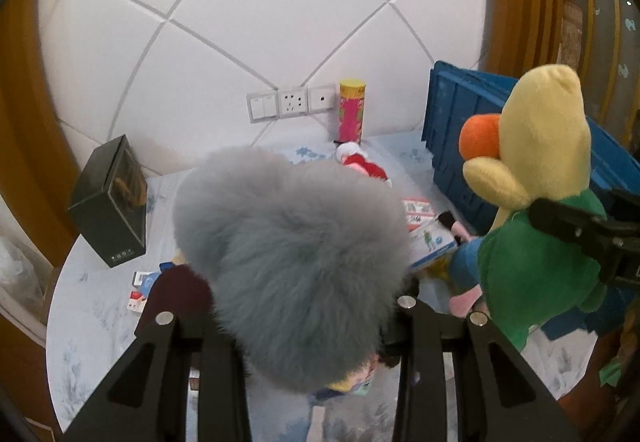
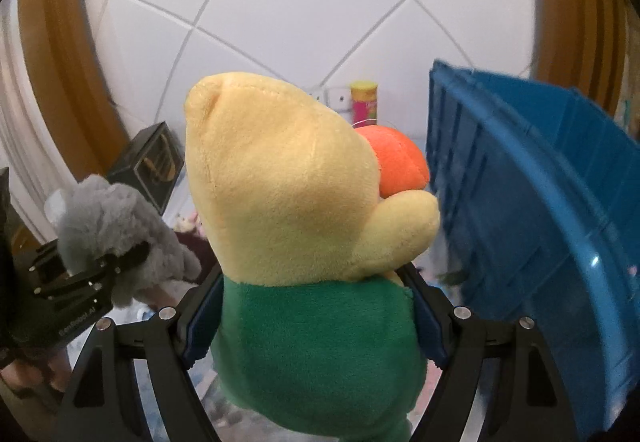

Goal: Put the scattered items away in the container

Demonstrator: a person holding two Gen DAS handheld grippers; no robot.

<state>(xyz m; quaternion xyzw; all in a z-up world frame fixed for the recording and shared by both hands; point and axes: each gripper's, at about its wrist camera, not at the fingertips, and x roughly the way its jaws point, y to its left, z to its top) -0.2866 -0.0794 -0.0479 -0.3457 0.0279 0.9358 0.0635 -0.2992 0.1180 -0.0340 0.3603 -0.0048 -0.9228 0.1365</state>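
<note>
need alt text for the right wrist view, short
The right hand-held gripper grips a yellow plush duck in a green shirt around its body, lifted beside a blue plastic crate. At left, the left hand-held gripper holds a grey fluffy plush; a black box and a pink snack tube stand behind.

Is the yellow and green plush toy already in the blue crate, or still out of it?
Out. The yellow and green plush toy is clamped in the right hand-held gripper, beside the blue crate, not inside it.
</note>
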